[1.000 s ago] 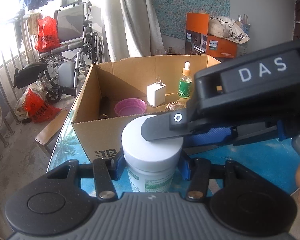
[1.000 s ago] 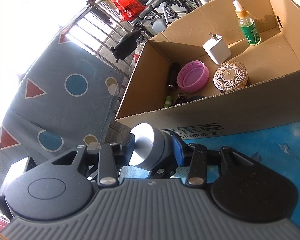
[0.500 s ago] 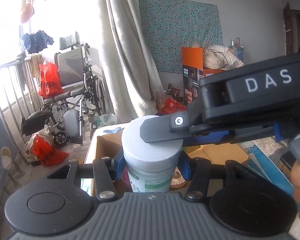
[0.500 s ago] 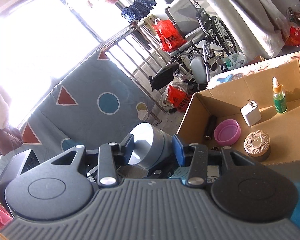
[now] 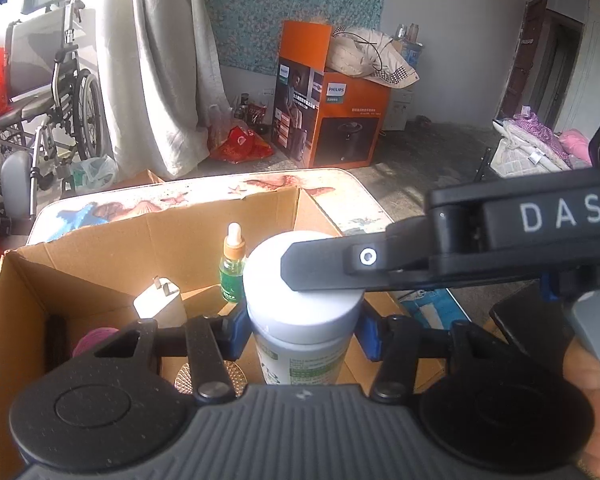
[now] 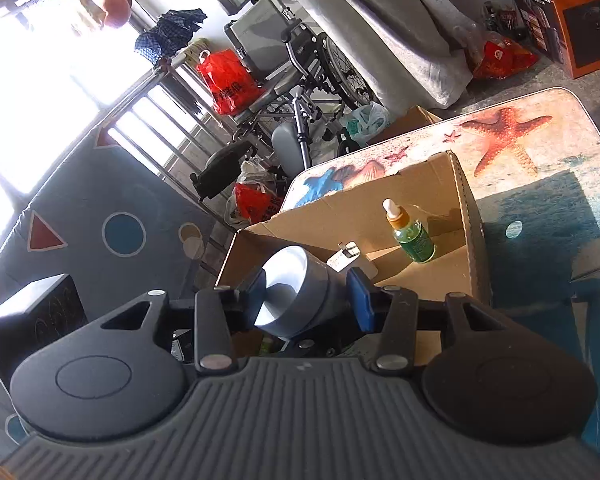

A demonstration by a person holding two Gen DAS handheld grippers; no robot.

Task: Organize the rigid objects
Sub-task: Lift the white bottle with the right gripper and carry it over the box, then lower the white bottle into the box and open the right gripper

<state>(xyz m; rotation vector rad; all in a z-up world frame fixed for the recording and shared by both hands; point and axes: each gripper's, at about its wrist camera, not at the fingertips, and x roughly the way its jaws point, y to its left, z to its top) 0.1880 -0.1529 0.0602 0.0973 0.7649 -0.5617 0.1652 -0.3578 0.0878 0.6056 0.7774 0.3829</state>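
My left gripper (image 5: 302, 330) is shut on the body of a white jar with a green label (image 5: 300, 356), holding it over the open cardboard box (image 5: 100, 256). My right gripper (image 6: 306, 298) is shut on the same jar's white lid (image 6: 296, 292) from the side; its body crosses the left wrist view (image 5: 480, 252). The box holds a green dropper bottle (image 5: 233, 268) (image 6: 412, 236), a white charger (image 5: 160, 306) (image 6: 346, 258), a pink lid (image 5: 94, 338) and a bronze round tin (image 5: 210, 374).
The box stands on a table with a sea-pattern cloth (image 6: 512, 140). A wheelchair (image 5: 44, 92) and red bags (image 6: 228, 80) stand at the left. An orange Philips carton (image 5: 332, 112) sits on the floor beyond the table.
Both grippers have lifted the jar from the table in front of the box and carried it forward over the box. The grip on jar and lid is unchanged.
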